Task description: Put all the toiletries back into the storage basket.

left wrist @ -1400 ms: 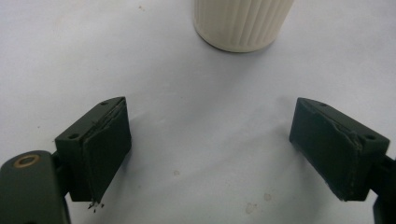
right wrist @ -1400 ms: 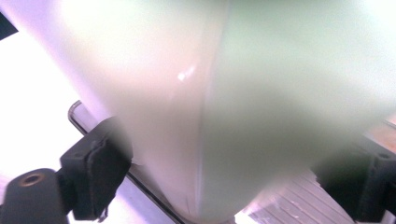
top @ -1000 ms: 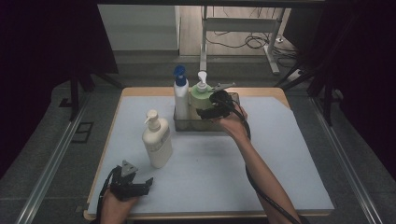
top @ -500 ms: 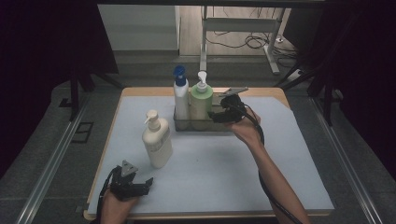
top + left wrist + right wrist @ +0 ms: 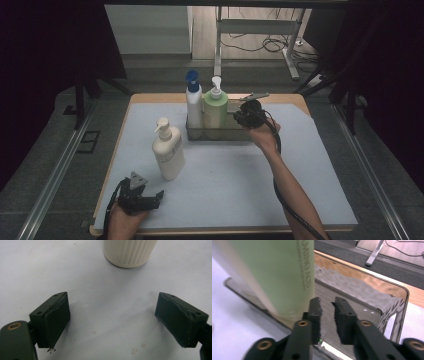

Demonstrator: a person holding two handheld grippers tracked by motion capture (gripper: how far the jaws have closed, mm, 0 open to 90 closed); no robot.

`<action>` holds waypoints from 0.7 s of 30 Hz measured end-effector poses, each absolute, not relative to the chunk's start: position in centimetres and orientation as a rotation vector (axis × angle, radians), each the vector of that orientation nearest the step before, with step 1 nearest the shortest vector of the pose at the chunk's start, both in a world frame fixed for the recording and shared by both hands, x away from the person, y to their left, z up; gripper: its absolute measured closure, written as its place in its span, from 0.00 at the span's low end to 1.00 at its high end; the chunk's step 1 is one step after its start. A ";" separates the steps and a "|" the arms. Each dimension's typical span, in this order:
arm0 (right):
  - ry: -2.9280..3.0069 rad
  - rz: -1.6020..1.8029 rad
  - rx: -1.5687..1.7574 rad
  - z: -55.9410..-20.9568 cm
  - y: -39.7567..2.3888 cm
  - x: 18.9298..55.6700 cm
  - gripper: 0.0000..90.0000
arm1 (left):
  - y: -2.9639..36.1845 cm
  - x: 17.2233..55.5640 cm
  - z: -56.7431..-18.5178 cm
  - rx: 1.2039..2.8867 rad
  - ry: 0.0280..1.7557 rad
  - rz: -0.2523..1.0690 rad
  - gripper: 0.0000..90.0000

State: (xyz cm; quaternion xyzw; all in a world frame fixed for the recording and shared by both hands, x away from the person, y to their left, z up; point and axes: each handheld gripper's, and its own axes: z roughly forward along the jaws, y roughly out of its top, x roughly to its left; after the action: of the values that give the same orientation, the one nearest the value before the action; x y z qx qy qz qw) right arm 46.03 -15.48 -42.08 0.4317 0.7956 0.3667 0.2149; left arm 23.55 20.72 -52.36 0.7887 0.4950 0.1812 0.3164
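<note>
Green bottle [image 5: 274,272], right gripper [image 5: 327,312] jaws closing empty

A pale green pump bottle [image 5: 215,112] with a white pump head stands upright in the clear, smoke-tinted tray [image 5: 240,134], touching the white bottle with a blue cap [image 5: 193,105]. The tray's right part holds nothing.

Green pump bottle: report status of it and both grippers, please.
Right gripper jaws just closing, narrow gap, nothing between, beside green pump bottle. Bottle upright in clear tray, not gripped. Left gripper open, near cream bottle.
</note>
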 end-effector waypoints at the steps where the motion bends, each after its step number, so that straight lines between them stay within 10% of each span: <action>1: 2.201 1.002 1.204 -42.2 -15.3 46.3 0.91 | 20.7 23.5 -52.4 2.077 1.304 0.477 0.14; 21: 2.236 1.019 1.260 -44.7 -13.1 49.7 0.97 | 20.7 23.5 -52.3 2.077 1.304 0.475 0.14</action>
State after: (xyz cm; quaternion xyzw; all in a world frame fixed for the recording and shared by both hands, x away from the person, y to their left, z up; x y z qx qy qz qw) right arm 49.71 -13.08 -44.74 0.4482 0.7952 0.3623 0.1887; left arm 23.55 20.72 -52.35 0.7886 0.4954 0.1804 0.3164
